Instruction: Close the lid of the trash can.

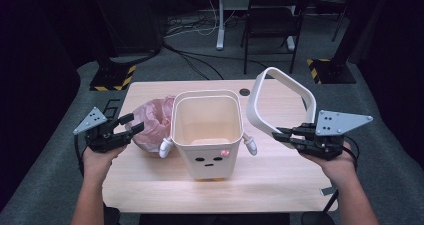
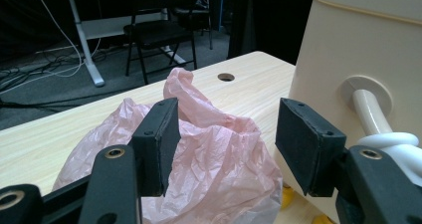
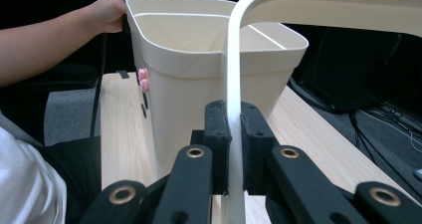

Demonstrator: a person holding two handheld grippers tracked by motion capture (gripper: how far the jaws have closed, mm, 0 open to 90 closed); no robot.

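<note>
A cream bin (image 1: 207,135) with a cartoon face, small white arms and a pink bow stands in the middle of the table. A crumpled pink plastic bag (image 1: 152,125) lies against its left side. My left gripper (image 1: 131,124) is open, its jaws pointing at the pink bag (image 2: 209,154), with the bin wall (image 2: 348,50) to the right. A white ring frame (image 1: 280,102) is lifted off the table, to the right of the bin. My right gripper (image 1: 280,135) is shut on the ring's thin white edge (image 3: 234,109), with the bin (image 3: 209,69) behind it.
The wooden table (image 1: 280,180) has a round cable hole (image 1: 244,92) near its far edge. A black folding chair (image 1: 272,20) and a white desk leg (image 1: 220,20) stand on the grey floor beyond. Yellow-and-black marked stand bases (image 1: 112,77) flank the table.
</note>
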